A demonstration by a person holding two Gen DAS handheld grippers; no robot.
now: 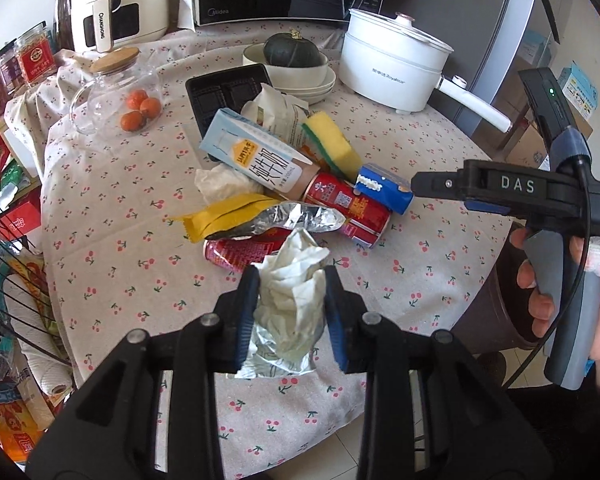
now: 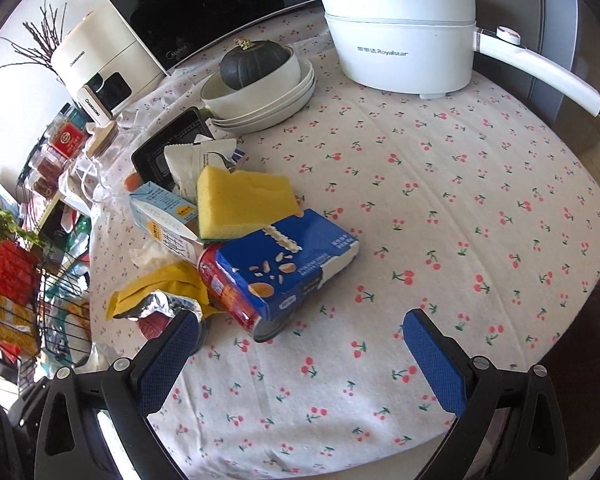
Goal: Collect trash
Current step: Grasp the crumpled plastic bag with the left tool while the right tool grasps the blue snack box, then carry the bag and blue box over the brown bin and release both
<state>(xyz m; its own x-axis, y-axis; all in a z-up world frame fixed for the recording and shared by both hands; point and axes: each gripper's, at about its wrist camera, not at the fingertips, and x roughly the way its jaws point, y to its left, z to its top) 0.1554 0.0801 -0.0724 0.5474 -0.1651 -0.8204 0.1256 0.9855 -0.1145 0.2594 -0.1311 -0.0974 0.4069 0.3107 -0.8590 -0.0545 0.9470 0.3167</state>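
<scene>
Two grippers in view; left gripper (image 1: 292, 300) has its blue-padded fingers pinched narrow on a crumpled white tissue wad with silver foil wrapper (image 1: 290, 304), held just above the cherry-print tablecloth (image 1: 112, 264), near the table's front edge; right gripper (image 2: 300, 344) hangs with fingers spread wide, holding nothing, over bare cloth beside the trash pile; pile contains a pale blue milk carton (image 1: 256, 152), yellow sponge with green backing (image 2: 244, 200), dark blue small carton (image 2: 288, 264) lying on a red drink can (image 2: 228, 292), and a yellow foil-lined snack wrapper (image 1: 228, 214).
</scene>
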